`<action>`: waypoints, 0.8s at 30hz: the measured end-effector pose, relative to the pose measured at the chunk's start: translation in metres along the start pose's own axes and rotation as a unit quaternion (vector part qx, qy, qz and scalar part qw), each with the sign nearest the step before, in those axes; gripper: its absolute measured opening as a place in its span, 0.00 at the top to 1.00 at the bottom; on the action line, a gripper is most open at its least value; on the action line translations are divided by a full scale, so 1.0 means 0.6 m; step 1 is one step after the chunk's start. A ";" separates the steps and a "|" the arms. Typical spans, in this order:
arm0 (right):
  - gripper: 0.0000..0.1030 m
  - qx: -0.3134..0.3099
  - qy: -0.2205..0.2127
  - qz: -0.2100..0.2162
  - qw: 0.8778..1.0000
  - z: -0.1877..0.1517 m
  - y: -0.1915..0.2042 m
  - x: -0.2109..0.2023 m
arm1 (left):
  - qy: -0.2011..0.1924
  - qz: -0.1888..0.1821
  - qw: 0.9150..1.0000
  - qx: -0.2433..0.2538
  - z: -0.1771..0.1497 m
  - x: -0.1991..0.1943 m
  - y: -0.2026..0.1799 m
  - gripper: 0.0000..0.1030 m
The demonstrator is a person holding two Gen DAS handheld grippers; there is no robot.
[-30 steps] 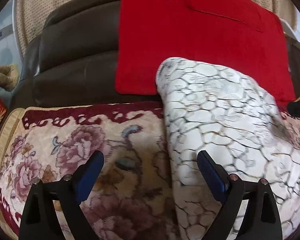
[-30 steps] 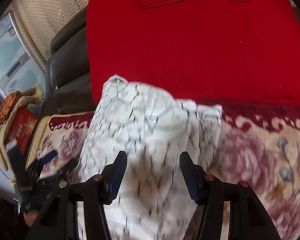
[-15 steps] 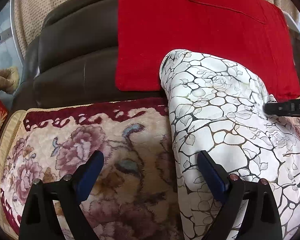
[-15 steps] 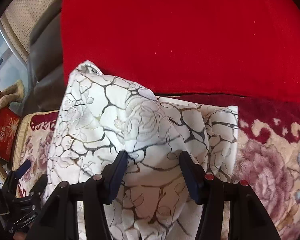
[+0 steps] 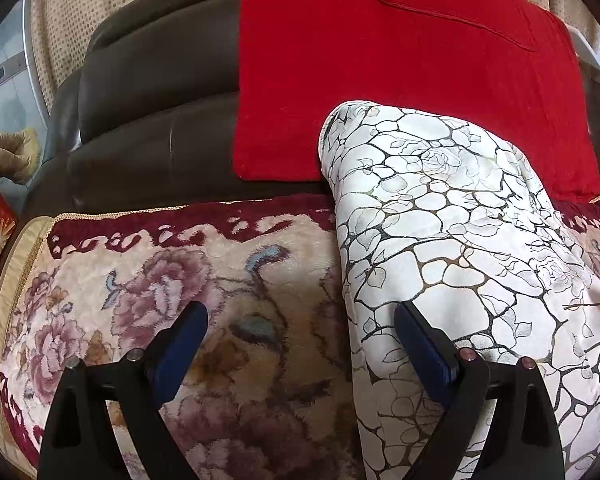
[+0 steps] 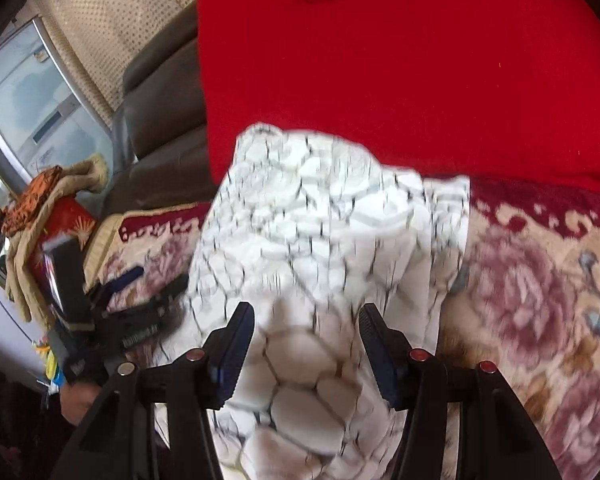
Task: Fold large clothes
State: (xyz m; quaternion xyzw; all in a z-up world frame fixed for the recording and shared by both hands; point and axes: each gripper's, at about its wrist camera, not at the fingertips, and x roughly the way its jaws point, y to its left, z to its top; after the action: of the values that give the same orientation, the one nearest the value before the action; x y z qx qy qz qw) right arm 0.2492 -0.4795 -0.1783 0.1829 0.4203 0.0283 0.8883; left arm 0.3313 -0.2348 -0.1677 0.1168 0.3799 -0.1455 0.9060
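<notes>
White cloth (image 5: 452, 240) with the dark cracked-stone and rose print lies in a long folded bundle on the flowered sofa cover (image 5: 180, 300), its far end propped against the red throw (image 5: 380, 80) that hangs down the dark leather backrest (image 5: 148, 128).

What has just changed is on my right side. Half a second ago my right gripper (image 6: 306, 344) was pushed in close over the bundle, with the print sharp and filling the view; now it has pulled back, the frame is smeared with motion, and I see more of the sofa, the window and my left gripper (image 6: 140, 300) off to the side. In the left wrist view the dark tip of the right tool, which reached across the cloth a moment ago, has shrunk to a speck at the right edge. The bundle itself keeps its shape and place. I judge the last fold is laid and I am backing off, either to check it or to reach for a fresh edge.

My right jaws stand about half open, over the near part of the cloth, gripping nothing that I can see. My left jaws (image 5: 300, 344) are spread wide and empty: one finger over the flowered cover, the other over the bundle's left edge.
</notes>
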 end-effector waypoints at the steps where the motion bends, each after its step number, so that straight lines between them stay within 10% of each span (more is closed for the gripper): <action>1: 0.43 0.001 0.013 -0.005 1.000 -0.007 0.001 0.016 | 0.000 0.000 1.000 0.000 -0.001 -0.001 -0.001 0.08; 24: 0.43 0.019 0.020 0.011 1.000 -0.081 -0.007 -0.010 | 0.000 -0.032 0.999 0.033 -0.007 -0.030 -0.027 0.08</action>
State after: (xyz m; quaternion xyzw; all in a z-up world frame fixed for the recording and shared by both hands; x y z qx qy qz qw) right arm 0.2083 -0.4702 -0.2037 0.2041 0.4361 0.0333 0.8758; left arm 0.3109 -0.2452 -0.1596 0.1341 0.3787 -0.1867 0.8965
